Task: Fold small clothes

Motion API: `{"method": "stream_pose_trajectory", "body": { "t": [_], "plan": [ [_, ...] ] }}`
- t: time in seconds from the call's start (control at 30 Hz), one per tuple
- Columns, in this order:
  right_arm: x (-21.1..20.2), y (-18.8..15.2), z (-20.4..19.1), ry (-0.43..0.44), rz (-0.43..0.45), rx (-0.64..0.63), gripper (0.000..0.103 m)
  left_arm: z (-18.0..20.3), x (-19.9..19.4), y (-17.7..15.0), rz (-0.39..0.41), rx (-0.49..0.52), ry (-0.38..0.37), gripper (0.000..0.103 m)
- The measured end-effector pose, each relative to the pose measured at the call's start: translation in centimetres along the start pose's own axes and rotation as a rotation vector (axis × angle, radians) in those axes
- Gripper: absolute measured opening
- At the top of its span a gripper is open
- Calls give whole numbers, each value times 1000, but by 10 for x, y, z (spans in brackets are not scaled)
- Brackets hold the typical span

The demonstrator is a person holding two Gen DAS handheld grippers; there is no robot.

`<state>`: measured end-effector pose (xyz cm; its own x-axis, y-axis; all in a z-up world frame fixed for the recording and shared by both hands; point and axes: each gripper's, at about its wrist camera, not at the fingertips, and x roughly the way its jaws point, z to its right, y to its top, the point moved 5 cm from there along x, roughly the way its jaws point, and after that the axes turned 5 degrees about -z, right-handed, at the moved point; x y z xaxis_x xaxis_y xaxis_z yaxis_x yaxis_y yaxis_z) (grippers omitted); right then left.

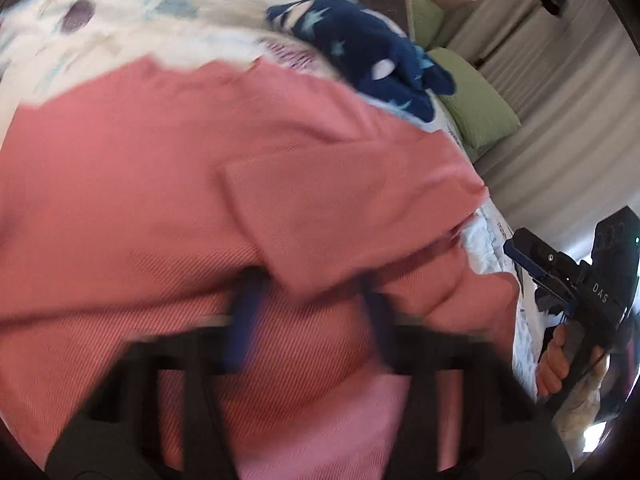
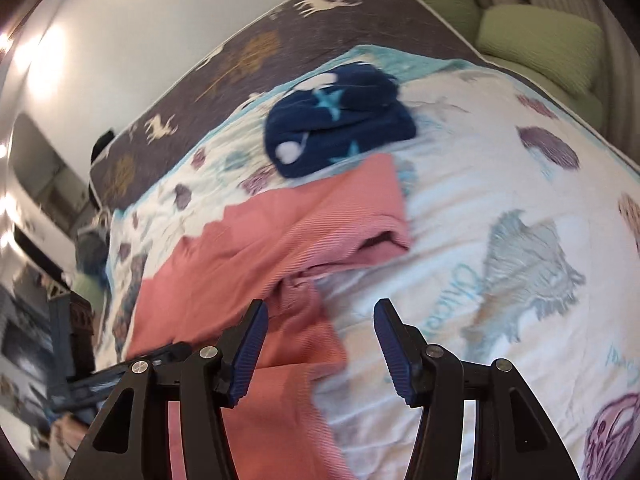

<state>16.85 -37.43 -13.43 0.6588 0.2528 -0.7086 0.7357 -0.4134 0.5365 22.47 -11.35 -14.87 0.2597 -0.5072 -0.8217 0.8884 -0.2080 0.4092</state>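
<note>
The pink garment (image 2: pixel 260 248) is laid flat on the blanket (image 2: pixel 480 184), left gripper (image 1: pixel 310 286) and right gripper (image 2: pixel 322 304) held wide and empty over its near edge, so matching corners should probably be pinched evenly before it's folded.

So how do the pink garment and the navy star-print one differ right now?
The pink garment is plain, ribbed and spread out across the bed cover; the navy star-print garment is patterned and bunched into a compact bundle. The pink one is far larger and lies nearer both cameras; the navy one sits beyond it. Both rest on the same bed cover.
</note>
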Motion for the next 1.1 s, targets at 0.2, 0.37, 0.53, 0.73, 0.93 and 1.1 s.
{"method": "stream_pose_trajectory", "body": {
  "t": [0.2, 0.37, 0.53, 0.73, 0.93, 1.1],
  "plan": [
    [1, 2, 8, -25, 1, 10, 56, 21, -80, 30, 216, 64, -30, 8],
    [18, 7, 8, -103, -40, -7, 56, 6, -127, 35, 318, 81, 28, 8],
    [36, 10, -3, -86, -82, -19, 56, -27, -128, 32, 313, 16, 38, 8],
    [60, 18, -5, -158, -115, -21, 56, -32, -124, 30, 310, 4, 38, 8],
    [61, 26, -18, -122, -115, -74, 10, -43, -155, 44, 402, -4, 67, 8],
    [49, 20, -50, -258, -38, -326, 24, -76, -175, 37, 446, -40, 99, 9]
  ]
}}
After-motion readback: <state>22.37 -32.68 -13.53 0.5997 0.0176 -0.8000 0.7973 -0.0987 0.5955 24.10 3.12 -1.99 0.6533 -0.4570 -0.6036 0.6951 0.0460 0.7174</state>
